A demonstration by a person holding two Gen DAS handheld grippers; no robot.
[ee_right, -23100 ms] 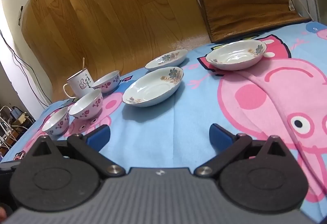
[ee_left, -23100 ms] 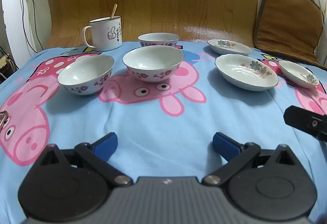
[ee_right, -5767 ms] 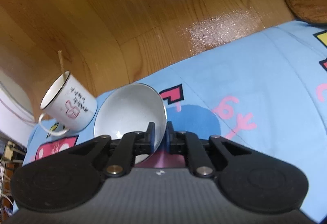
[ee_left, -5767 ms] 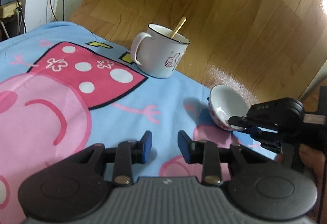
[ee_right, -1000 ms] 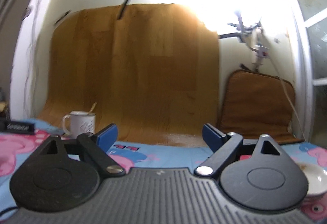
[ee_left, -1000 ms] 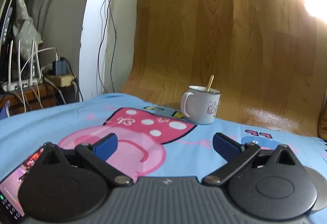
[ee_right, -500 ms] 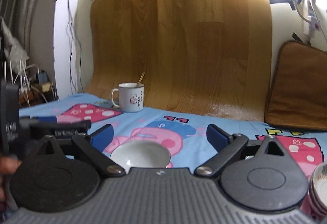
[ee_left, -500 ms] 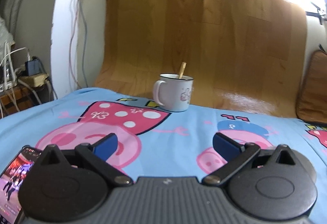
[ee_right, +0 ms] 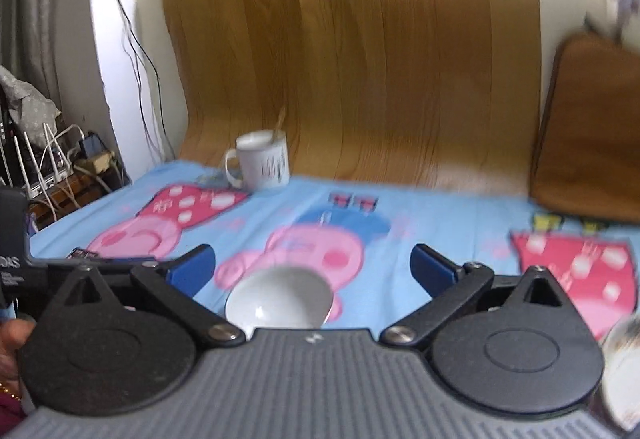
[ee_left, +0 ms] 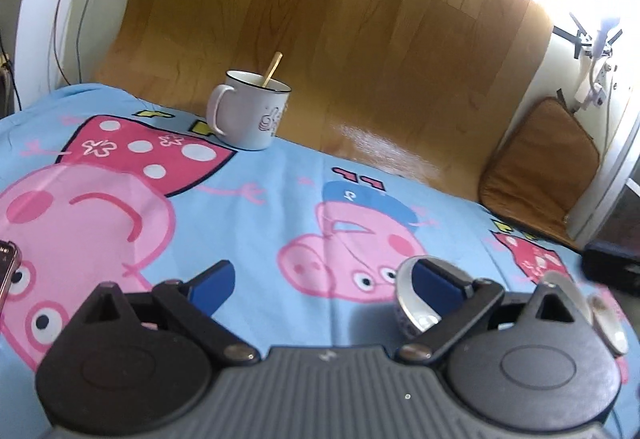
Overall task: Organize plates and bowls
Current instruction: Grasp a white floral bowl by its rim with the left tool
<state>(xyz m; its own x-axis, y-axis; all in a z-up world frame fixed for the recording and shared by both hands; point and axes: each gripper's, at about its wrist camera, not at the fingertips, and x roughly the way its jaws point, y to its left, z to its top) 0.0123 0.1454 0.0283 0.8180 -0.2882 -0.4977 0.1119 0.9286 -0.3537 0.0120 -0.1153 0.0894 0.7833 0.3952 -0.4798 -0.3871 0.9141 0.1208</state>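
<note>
Both grippers are empty right now. Your right gripper [ee_right: 312, 271] has its blue pads spread to full width after just opening the last bit, with nothing between them — the white ceramic bowl [ee_right: 280, 297] sits on the blue cartoon-pig bedsheet [ee_right: 432, 215] just below and ahead of it, not touched. Your left gripper [ee_left: 324, 279] is also wide open and holds nothing; in its view the same bowl shows as a rim with a purple floral band behind the right-hand pad.

Progress, as I read it: the sheet's middle is clear of loose crockery, so the bowls look gathered at that one spot. I can't tell how many are nested there. A stack of small floral plates [ee_left: 608, 315] shows at the right edge of the left view, blurred; count unclear. Looks near done — confirm both stacks before you call it.

White enamel mug [ee_left: 250, 117] with a stick in it stands untouched at the back, well apart from everything.
</note>
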